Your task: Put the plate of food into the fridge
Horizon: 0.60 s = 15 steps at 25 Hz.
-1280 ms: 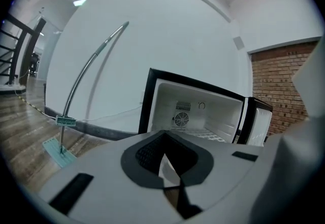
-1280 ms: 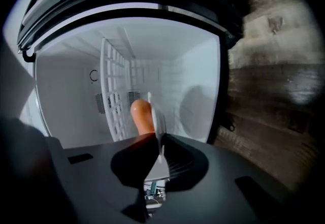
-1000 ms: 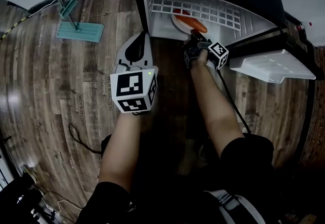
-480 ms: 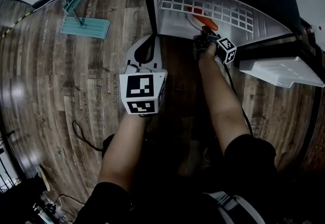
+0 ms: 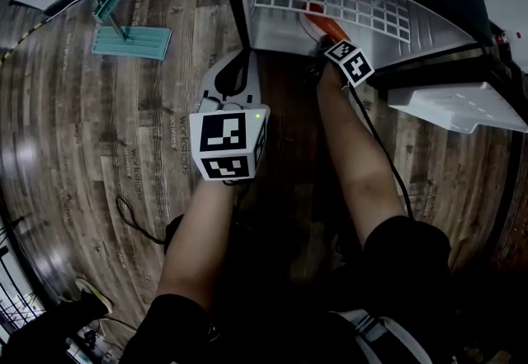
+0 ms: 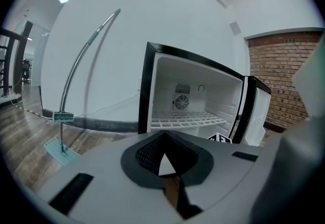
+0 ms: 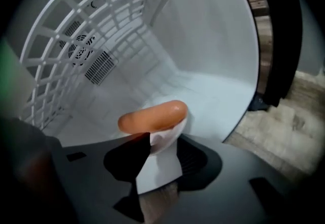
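A white plate (image 7: 168, 139) carrying an orange sausage (image 7: 152, 115) rests on the floor of the open fridge (image 5: 272, 36), under its wire shelf (image 5: 330, 9). In the head view only the sausage (image 5: 323, 26) and a sliver of plate show. My right gripper (image 7: 161, 159) reaches into the fridge mouth; its jaws are opening, with the plate's near rim still between them and the pads no longer pressing. Its marker cube (image 5: 348, 63) sits at the fridge threshold. My left gripper (image 5: 238, 65) hangs above the wooden floor just left of the fridge, shut and empty.
The fridge door (image 5: 450, 106) stands swung open to the right. A teal flat mop (image 5: 130, 42) with a metal handle lies on the floor at the left, near the white wall. A thin black cable (image 5: 132, 222) loops on the floorboards.
The right gripper has pushed the plate farther into the fridge, under the wire shelf, and its jaws have parted. The left gripper stays about where it was.
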Each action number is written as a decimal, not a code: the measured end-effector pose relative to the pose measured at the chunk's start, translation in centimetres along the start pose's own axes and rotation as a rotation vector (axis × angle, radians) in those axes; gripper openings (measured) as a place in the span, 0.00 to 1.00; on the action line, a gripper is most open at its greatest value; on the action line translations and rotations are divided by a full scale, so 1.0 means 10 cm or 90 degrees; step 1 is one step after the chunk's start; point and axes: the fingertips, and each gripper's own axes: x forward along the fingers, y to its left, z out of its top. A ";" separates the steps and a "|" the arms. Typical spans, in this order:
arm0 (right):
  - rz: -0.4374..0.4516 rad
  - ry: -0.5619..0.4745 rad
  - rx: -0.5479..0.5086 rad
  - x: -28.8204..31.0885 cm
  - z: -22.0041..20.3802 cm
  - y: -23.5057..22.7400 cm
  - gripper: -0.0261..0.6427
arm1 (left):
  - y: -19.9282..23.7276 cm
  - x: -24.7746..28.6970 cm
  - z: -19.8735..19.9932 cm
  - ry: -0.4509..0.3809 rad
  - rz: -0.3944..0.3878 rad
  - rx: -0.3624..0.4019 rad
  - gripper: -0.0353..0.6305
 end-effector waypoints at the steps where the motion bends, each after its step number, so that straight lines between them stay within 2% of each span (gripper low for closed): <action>1: 0.001 -0.001 0.019 -0.01 0.00 -0.01 0.28 | 0.00 0.00 0.00 0.001 0.000 0.001 0.05; 3: 0.010 0.002 0.094 -0.04 0.01 -0.04 0.33 | -0.04 -0.01 0.00 0.003 -0.003 0.006 0.05; 6: 0.032 0.004 0.245 -0.09 0.03 -0.09 0.37 | -0.10 -0.01 0.02 0.001 -0.007 0.014 0.05; 8: 0.041 0.011 0.291 -0.14 -0.01 -0.12 0.37 | -0.11 -0.02 0.03 0.001 -0.007 0.013 0.05; 10: 0.051 0.028 0.295 -0.21 -0.08 -0.14 0.37 | -0.12 -0.02 0.03 0.001 -0.005 0.011 0.05; 11: 0.062 0.037 0.291 -0.25 -0.11 -0.13 0.34 | -0.13 -0.01 0.04 0.000 -0.005 0.011 0.05; 12: 0.081 0.044 0.282 -0.32 -0.14 -0.10 0.17 | -0.13 0.00 0.04 0.000 -0.005 0.011 0.05; 13: 0.109 0.050 0.266 -0.39 -0.16 -0.03 0.06 | -0.14 0.00 0.05 0.001 -0.005 0.009 0.05; 15: 0.176 0.047 0.206 -0.59 -0.17 0.14 0.06 | -0.17 0.02 0.06 0.004 -0.009 0.005 0.05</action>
